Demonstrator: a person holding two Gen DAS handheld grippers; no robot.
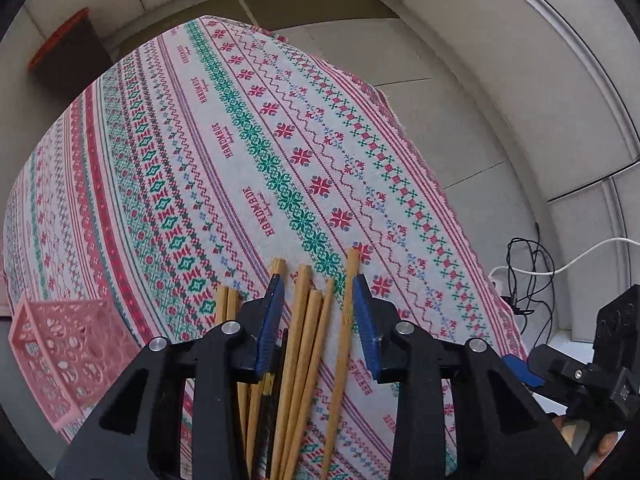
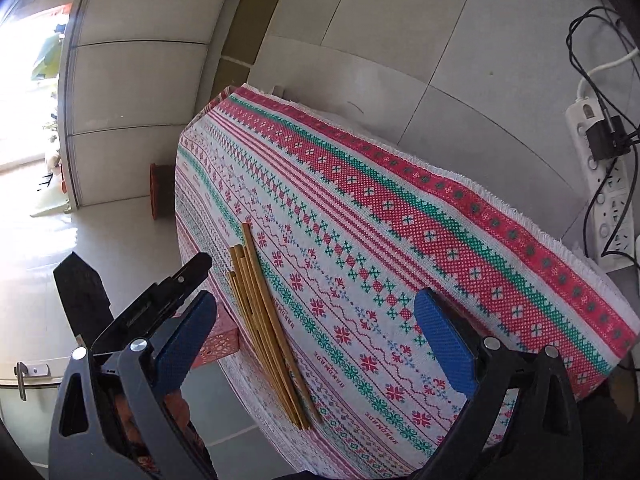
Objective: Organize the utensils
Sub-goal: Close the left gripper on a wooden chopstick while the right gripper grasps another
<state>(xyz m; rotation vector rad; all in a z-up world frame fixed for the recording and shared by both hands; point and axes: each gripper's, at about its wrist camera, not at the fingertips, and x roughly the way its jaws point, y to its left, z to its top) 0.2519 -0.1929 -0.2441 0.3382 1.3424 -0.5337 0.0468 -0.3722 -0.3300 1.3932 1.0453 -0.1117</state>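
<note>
Wooden chopsticks (image 1: 304,340) lie between the left gripper (image 1: 320,308) spread jaws, apparently ungripped; right gripper (image 2: 316,344) jaws spread.

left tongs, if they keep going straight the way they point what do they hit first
Most likely the chopsticks: the left tongs stand open around the bundle, several sticks lying between the blue fingers. Past the stick tips there is only the patterned tablecloth. How far above the sticks they hang is unclear.
</note>
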